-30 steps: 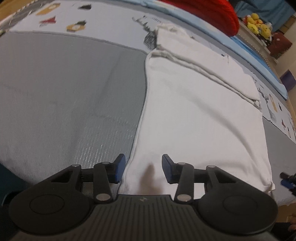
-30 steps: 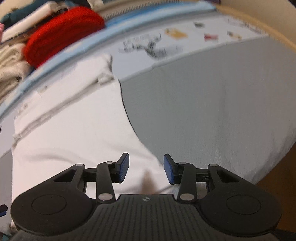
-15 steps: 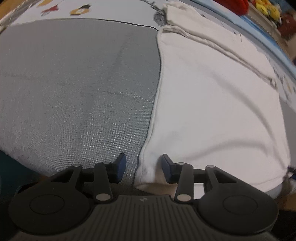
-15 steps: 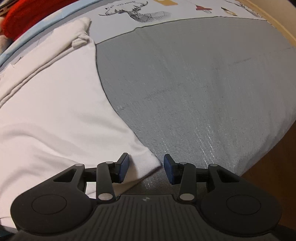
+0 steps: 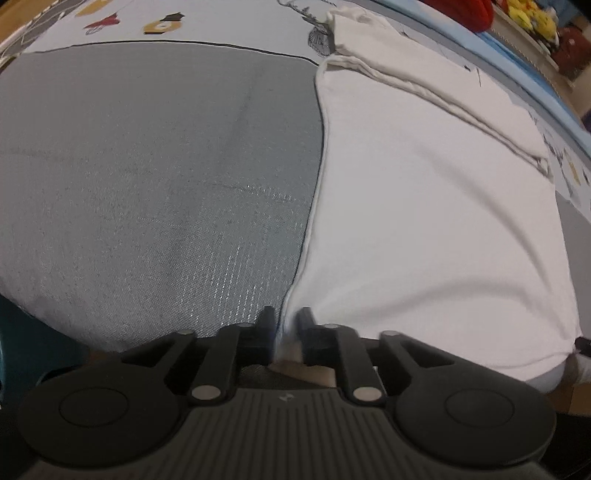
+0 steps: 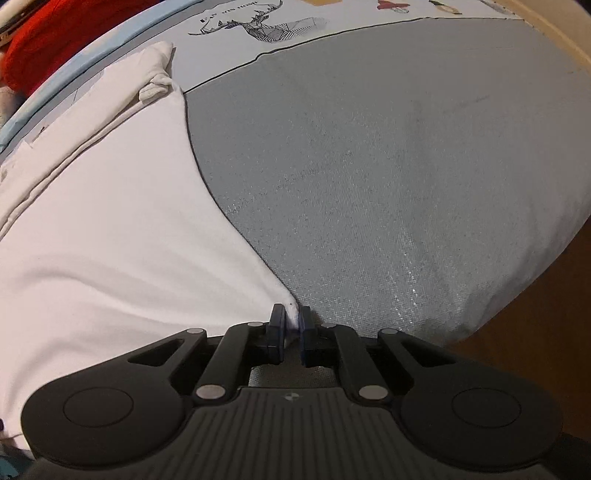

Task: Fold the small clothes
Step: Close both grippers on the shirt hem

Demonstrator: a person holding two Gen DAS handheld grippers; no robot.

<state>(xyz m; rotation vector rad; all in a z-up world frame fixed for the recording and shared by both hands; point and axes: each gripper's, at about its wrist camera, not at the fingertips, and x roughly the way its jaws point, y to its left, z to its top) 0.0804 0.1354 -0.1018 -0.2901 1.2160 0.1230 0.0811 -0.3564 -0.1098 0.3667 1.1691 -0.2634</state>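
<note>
A white garment [image 5: 424, 206] lies flat on a grey mat [image 5: 147, 166], its sleeve part folded across the far end [image 5: 406, 70]. In the left wrist view my left gripper [image 5: 286, 321] is at the garment's near left corner, and its jaws pinch the hem edge. In the right wrist view the same white garment [image 6: 110, 229] fills the left half. My right gripper [image 6: 293, 317] is at its near right corner. Its jaws are closing, and the pads press a small tuft of white cloth between them.
The grey mat [image 6: 388, 166] stretches wide to the right and drops off at a brown edge. A pale sheet with printed figures [image 5: 184, 22] lies beyond it. A red knit [image 6: 48, 33] and yellow plush toys [image 5: 532, 18] sit at the back.
Both grippers have come down onto the garment's near corners. Their jaws stood wide apart before and have closed on the cloth, the right one within the last half second.
</note>
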